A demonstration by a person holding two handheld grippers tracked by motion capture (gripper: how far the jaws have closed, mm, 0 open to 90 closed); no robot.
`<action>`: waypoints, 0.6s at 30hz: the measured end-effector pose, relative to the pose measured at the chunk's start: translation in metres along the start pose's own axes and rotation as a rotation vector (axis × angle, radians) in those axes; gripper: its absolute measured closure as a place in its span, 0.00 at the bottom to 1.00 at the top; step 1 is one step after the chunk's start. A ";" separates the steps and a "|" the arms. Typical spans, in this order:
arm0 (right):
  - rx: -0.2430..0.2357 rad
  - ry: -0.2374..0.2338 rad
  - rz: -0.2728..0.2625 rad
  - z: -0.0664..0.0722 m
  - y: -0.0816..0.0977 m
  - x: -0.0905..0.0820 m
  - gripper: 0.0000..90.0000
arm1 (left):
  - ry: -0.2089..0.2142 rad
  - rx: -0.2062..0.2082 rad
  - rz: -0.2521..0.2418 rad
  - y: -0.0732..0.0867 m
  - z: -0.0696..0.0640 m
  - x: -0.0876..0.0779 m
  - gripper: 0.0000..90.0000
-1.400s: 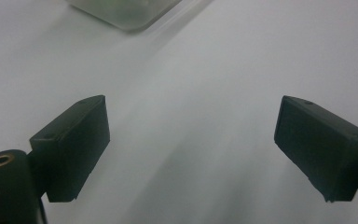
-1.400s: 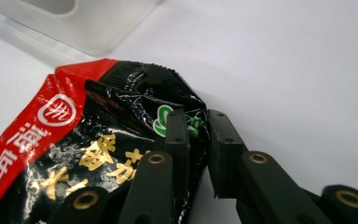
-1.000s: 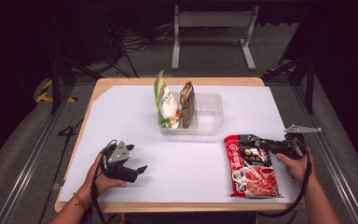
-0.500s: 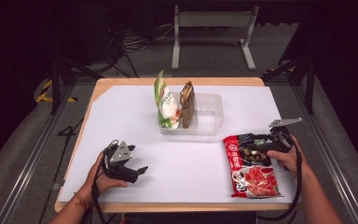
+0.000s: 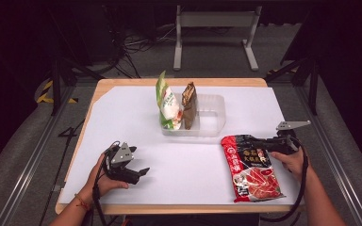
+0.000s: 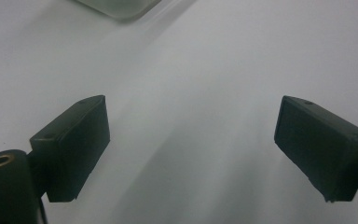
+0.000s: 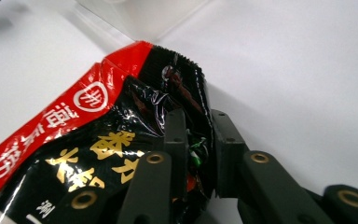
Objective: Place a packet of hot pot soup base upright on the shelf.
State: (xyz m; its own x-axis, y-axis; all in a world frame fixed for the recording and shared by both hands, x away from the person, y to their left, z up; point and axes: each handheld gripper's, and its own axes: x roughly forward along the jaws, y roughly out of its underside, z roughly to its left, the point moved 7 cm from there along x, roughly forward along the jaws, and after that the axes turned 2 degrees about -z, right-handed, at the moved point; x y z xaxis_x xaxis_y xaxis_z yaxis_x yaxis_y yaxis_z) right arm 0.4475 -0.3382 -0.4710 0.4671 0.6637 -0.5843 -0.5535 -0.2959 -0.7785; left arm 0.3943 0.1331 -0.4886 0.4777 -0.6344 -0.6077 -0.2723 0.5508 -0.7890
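Note:
A red and black snack packet [image 5: 252, 167] lies flat at the table's front right. My right gripper [image 5: 247, 140] sits at the packet's far right corner. In the right gripper view its jaws have just been closing and now pinch the crinkled edge of the packet [image 7: 98, 140] between the fingertips [image 7: 198, 126]. My left gripper [image 5: 141, 173] rests low over the white table cover at the front left. Its jaws [image 6: 191, 135] stand wide apart with nothing between them.
A clear plastic tray [image 5: 212, 117] stands mid-table with a green bag [image 5: 168, 104] and a brown bag [image 5: 189, 104] upright in its left half. A corner of the tray [image 6: 116, 5] lies ahead of the left gripper. Table edges run close to both hands.
The right gripper has shifted a little left onto the packet's corner, and its jaws have opened wide and then closed on the edge. The left gripper has not moved.

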 end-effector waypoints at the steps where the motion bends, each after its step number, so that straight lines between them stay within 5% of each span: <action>1: -0.008 0.007 -0.016 0.002 -0.001 -0.004 0.91 | 0.001 -0.002 -0.003 0.000 0.000 0.000 0.12; 8: -0.033 0.027 -0.079 0.015 -0.012 -0.023 0.94 | -0.002 -0.021 -0.019 -0.001 0.004 -0.004 0.12; 18: -0.118 0.062 -0.185 0.052 -0.044 -0.061 0.96 | -0.006 -0.033 -0.039 -0.003 0.005 -0.007 0.12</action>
State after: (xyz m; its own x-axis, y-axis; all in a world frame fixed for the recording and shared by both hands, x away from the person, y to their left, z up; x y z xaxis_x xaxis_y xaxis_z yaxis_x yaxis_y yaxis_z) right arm 0.4074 -0.3297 -0.3890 0.5964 0.6718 -0.4393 -0.3715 -0.2541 -0.8930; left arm 0.3956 0.1389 -0.4815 0.4935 -0.6517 -0.5759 -0.2805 0.5075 -0.8147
